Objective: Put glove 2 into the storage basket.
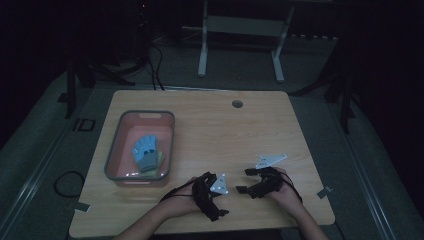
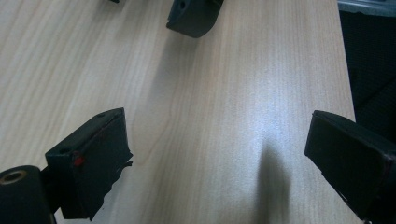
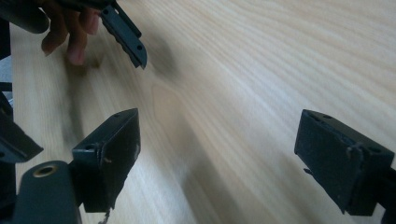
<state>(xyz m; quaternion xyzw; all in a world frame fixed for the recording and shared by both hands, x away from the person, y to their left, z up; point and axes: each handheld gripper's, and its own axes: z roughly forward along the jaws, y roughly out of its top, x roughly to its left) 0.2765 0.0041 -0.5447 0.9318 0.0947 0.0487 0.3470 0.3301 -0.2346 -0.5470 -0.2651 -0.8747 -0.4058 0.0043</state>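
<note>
My left gripper [image 1: 223,197] rests low over the wooden table [image 1: 215,130] near its front edge, open with bare wood between its jaws [image 2: 219,144]. Facing it from the right, my right gripper [image 1: 243,180] is open too and holds nothing [image 3: 217,149]. Their tips are a short gap apart. The left gripper view catches a jaw of the right gripper [image 2: 194,16] at the top. The right gripper view has a left gripper jaw [image 3: 126,32] and the person's fingers [image 3: 70,37] at upper left. A pink bin [image 1: 114,150] at the table's left holds a blue and grey glove [image 1: 146,152].
A round cable hole [image 1: 237,103] sits near the table's far edge. A white desk frame [image 1: 240,30] stands on the dark floor behind. A cable loop [image 1: 67,182] lies on the floor at left. Open wood spreads between the bin and the right edge.
</note>
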